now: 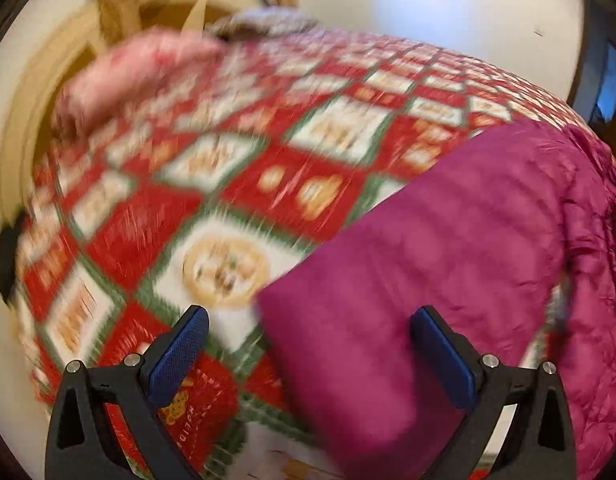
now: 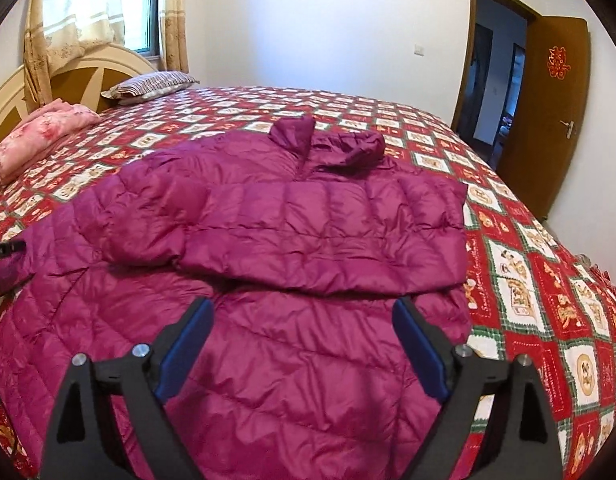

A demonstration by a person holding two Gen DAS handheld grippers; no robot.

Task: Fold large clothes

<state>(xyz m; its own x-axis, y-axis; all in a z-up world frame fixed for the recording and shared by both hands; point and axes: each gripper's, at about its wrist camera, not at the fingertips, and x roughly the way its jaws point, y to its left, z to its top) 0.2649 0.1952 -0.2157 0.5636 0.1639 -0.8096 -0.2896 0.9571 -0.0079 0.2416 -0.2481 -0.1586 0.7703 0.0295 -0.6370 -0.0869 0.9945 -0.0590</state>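
A magenta down jacket (image 2: 268,240) is lying flat on the patterned bedspread (image 2: 520,280), collar toward the far edge, hem toward the camera, with one sleeve (image 2: 308,236) already lying crosswise over the chest. The right gripper (image 2: 302,348) is hovering with fingers spread apart and empty, directly over the lower body panel, the jacket's long axis running straight ahead. The left gripper (image 1: 308,354), likewise spread and empty, is straddling the jacket's left edge (image 1: 292,320) in a motion-blurred view, probably nearer the unfolded side.
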